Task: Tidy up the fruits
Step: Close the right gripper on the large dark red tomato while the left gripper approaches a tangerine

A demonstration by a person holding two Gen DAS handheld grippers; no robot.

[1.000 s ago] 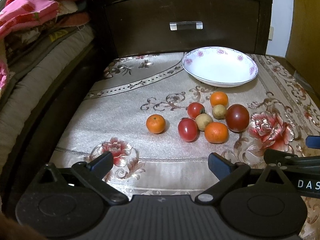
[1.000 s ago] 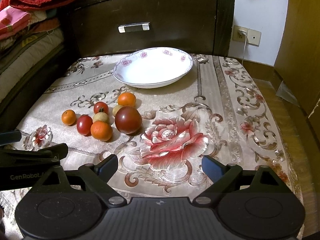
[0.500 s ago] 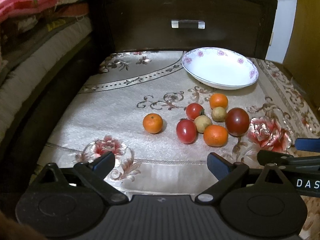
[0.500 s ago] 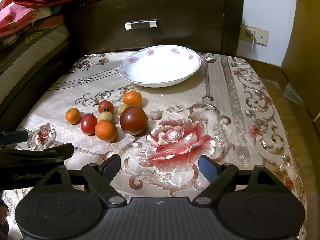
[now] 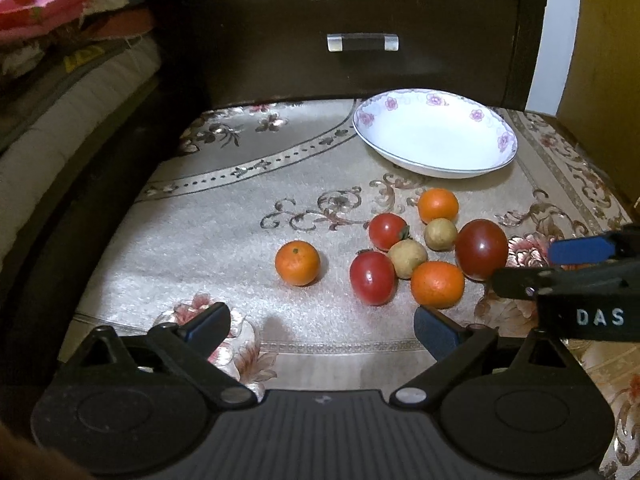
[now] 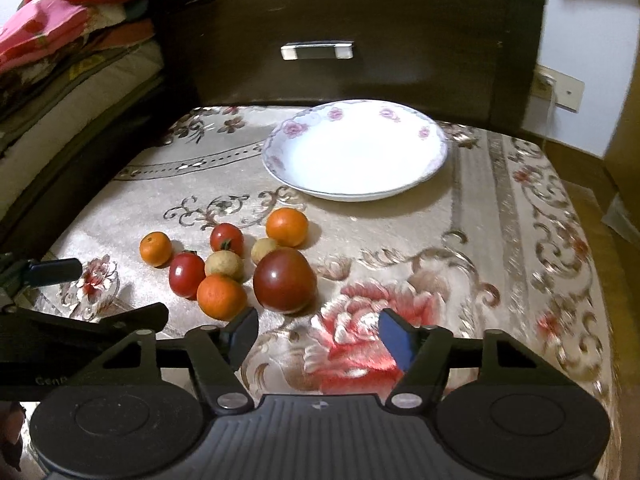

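Seven fruits lie grouped on the surface, a top covered by a beige cloth with embroidered scrolls and red roses. A lone small orange sits apart to the left of the cluster. The cluster comprises two red tomatoes, the nearer one and the farther one; two small tan fruits touching one another; a near orange; a far orange; and a large dark red tomato at the cluster's right edge. Beyond the fruits stands a white bowl with a pink flower rim, holding nothing.

The left gripper hovers over the near edge of the surface with its jaws spread wide and nothing between them; the lone small orange lies ahead of the gap. The right gripper hovers above the large rose motif, its jaws likewise parted and holding nothing, with the near orange and the dark tomato just ahead of its left finger. In the left wrist view, the right gripper's fingers cross in front of the cluster's right side.

Behind the surface rises a dark wooden drawer front with a clear handle. Folded bedding is stacked at left. A wall socket shows at right on a white wall.
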